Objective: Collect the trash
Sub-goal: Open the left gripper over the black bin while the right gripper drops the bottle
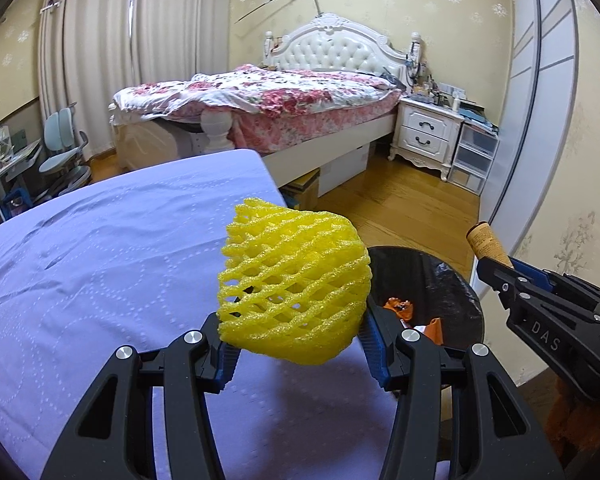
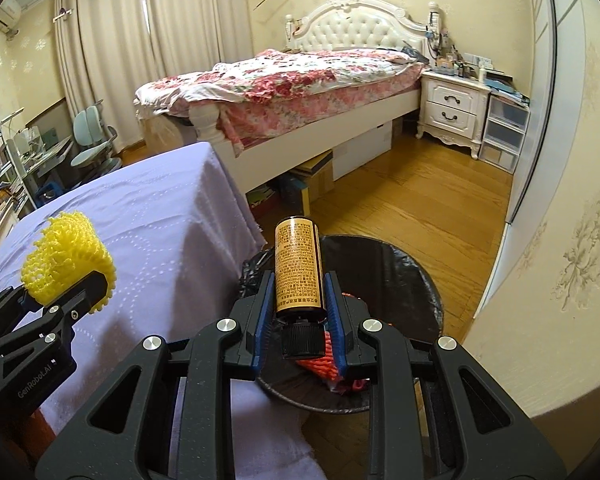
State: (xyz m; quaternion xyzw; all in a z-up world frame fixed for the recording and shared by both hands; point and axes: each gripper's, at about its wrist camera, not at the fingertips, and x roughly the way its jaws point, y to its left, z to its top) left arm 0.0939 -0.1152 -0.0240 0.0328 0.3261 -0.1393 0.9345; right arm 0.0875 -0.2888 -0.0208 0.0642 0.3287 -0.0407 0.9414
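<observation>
A table draped in a lilac cloth (image 1: pixel 100 264) fills the near left of both views, its far right corner hanging down toward a wooden floor (image 2: pixel 412 200). Just beside the table's right edge, lower than its top, stands a round bin lined with a black bag (image 1: pixel 432 280); inside lie orange scraps (image 1: pixel 400 308), and from the right wrist view a red-orange netted piece (image 2: pixel 320 360) shows in its near part. Beyond the table's far edge stand a bed with a floral cover (image 1: pixel 268 100) and a white nightstand (image 1: pixel 428 132) at its head. The left gripper (image 1: pixel 296 344) is over the table's right edge, its blue-padded jaws part-spread and pinching a yellow foam fruit net (image 1: pixel 296 280) by its base; the net bulges out ahead of the fingers, with its far side overlapping the bin's rim in the left wrist view. The right gripper (image 2: pixel 300 312) is held over the bin, jaws pressed close on a small brown bottle (image 2: pixel 298 268) with a yellow printed label. The bottle lies along the fingers, its black cap (image 2: pixel 302 338) toward the camera and its base pointing away, above the bin's opening.
</observation>
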